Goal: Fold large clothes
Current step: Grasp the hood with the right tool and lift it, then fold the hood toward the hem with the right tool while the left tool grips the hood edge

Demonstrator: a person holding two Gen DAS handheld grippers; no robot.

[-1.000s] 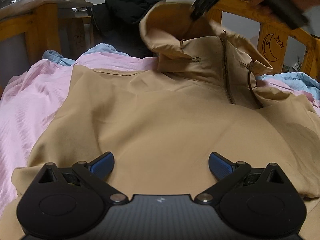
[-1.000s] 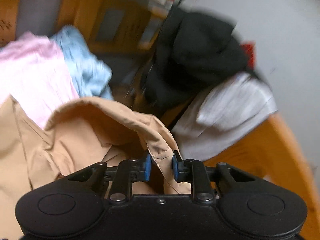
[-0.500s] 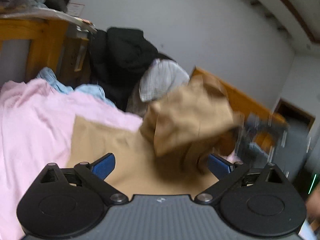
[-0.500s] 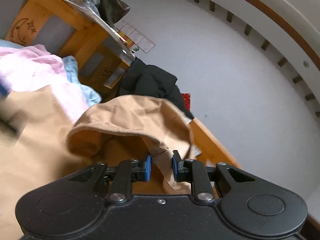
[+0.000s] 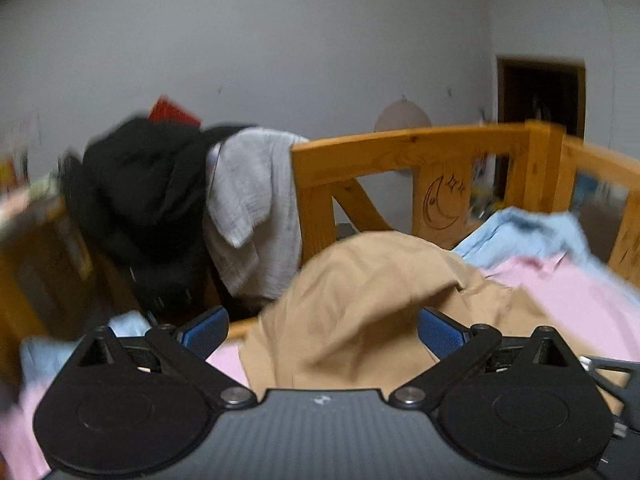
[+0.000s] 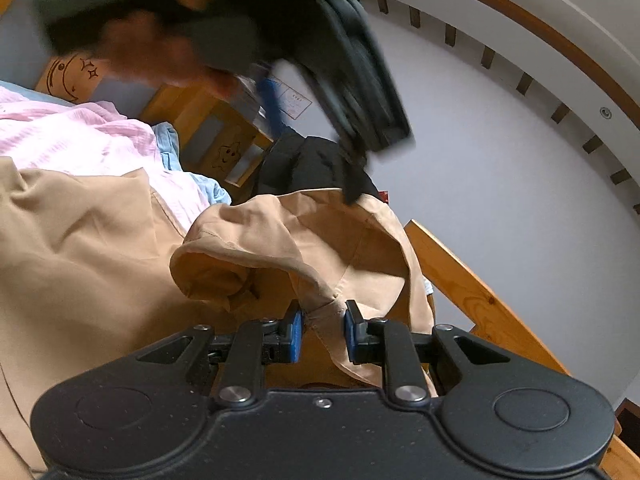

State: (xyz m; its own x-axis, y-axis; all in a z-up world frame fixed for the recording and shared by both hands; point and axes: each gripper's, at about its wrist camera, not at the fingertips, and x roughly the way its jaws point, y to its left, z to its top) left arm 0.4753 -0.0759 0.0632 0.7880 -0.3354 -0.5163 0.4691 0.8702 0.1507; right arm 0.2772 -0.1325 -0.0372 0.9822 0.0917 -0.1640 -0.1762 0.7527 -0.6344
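Note:
A tan hooded jacket point(image 6: 80, 248) lies spread on a bed. My right gripper point(image 6: 320, 330) is shut on the edge of its hood point(image 6: 332, 240) and holds the hood raised. In the left wrist view the hood point(image 5: 360, 292) stands between the wide-open jaws of my left gripper point(image 5: 322, 330), which grips nothing. In the right wrist view the left gripper point(image 6: 352, 80) is a blur above the hood, its tip at the hood's top edge.
Pink point(image 5: 580, 300) and light blue point(image 5: 528, 232) bedding lies under the jacket. A wooden bed rail point(image 5: 412, 152) with a moon carving runs behind. Black point(image 5: 148, 184) and grey point(image 5: 248, 208) clothes hang over its corner.
My left gripper has lifted off the jacket's body and swung up to the raised hood. My right gripper keeps its hold on the hood and has pulled it higher.

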